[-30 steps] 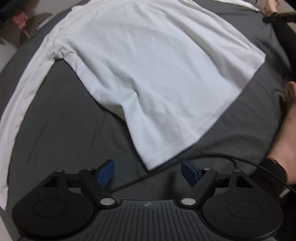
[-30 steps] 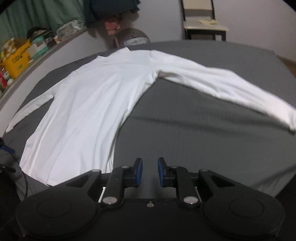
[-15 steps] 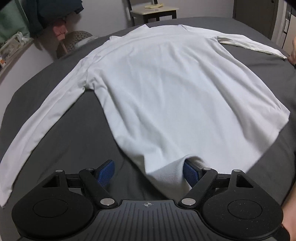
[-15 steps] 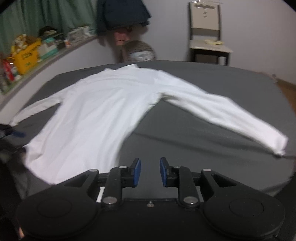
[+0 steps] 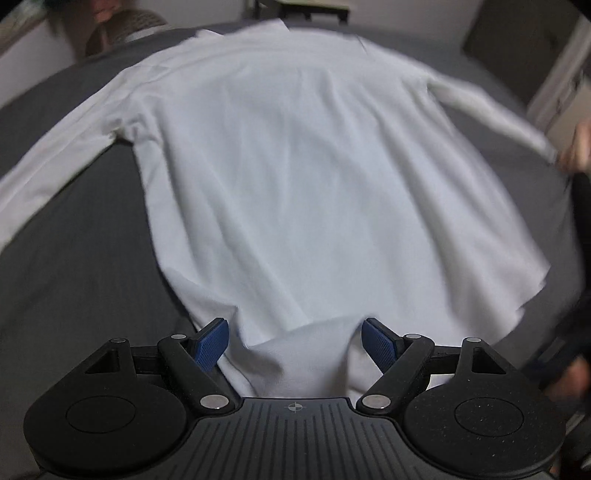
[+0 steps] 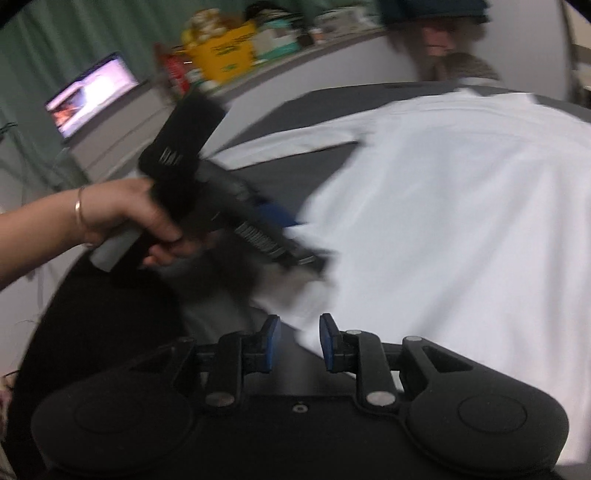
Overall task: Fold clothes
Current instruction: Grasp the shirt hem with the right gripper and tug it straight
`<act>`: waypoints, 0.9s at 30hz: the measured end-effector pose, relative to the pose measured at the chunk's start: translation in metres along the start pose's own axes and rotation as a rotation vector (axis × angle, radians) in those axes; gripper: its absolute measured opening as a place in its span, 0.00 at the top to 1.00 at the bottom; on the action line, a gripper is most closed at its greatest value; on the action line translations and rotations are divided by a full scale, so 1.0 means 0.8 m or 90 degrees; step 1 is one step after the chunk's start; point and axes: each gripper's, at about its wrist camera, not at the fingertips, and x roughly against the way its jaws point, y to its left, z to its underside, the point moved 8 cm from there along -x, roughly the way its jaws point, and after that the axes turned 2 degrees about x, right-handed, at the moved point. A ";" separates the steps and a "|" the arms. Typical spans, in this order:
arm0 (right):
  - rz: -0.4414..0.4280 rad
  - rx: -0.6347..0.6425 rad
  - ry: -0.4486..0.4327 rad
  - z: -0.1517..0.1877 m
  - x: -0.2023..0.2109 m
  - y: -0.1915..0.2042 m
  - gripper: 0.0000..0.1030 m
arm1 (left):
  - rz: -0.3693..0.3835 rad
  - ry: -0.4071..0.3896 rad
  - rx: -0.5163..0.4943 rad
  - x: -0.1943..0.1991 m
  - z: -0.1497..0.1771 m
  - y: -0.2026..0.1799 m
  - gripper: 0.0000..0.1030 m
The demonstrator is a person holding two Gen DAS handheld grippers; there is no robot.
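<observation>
A white long-sleeved shirt [image 5: 295, 177] lies spread flat on a dark grey bed, sleeves out to both sides. My left gripper [image 5: 295, 339] is open, its jaws wide apart, with the shirt's bottom hem bunched between the blue pads [image 5: 212, 341]. In the right wrist view the shirt [image 6: 461, 221] fills the right side. My right gripper [image 6: 297, 343] has its jaws a narrow gap apart, over the hem's corner, holding nothing. That view also shows the left gripper [image 6: 291, 240], blurred, at the hem.
The grey bed [image 5: 81, 258] extends left of the shirt. A shelf with a yellow box [image 6: 225, 55] and a lit laptop [image 6: 92, 96] stand beyond the bed. A chair [image 5: 310, 9] stands past the far end.
The left gripper has pushed further onto the hem, still open. The right gripper has swung left from the right sleeve side to the hem corner beside the left gripper.
</observation>
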 end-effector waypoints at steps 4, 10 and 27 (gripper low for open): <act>-0.028 -0.003 -0.004 -0.003 -0.044 0.024 0.78 | 0.019 -0.037 0.042 0.044 0.003 0.022 0.22; 0.004 -0.058 0.018 -0.007 -0.091 0.019 0.71 | 0.049 -0.049 0.122 0.083 0.023 0.057 0.22; 0.044 -0.104 -0.052 -0.020 -0.133 0.023 0.95 | 0.078 -0.018 0.287 0.040 0.066 0.099 0.22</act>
